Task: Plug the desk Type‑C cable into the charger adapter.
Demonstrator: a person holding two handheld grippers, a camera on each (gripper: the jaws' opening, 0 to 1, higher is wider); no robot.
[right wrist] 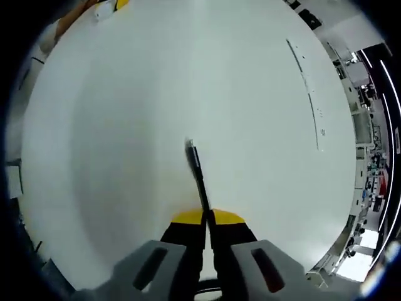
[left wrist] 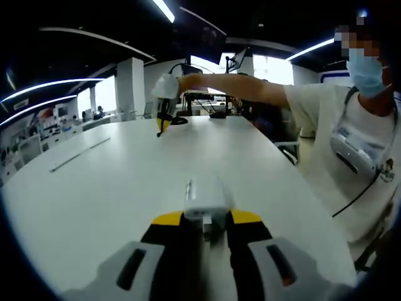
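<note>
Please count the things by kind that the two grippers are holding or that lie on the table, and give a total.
Charger adapter, in the left gripper: 1
Cable, in the right gripper: 1
Thin strip on the table: 1
Total: 3

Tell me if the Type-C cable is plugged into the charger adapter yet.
Not plugged. Right gripper holds the cable, its connector bare; left gripper holds the adapter elsewhere.

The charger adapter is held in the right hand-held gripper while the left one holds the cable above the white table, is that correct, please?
Not quite: the sides are swapped. The left gripper view shows the left hand-held gripper shut on the white charger adapter. The right gripper view shows the right hand-held gripper holding the cable above the white table.
</note>
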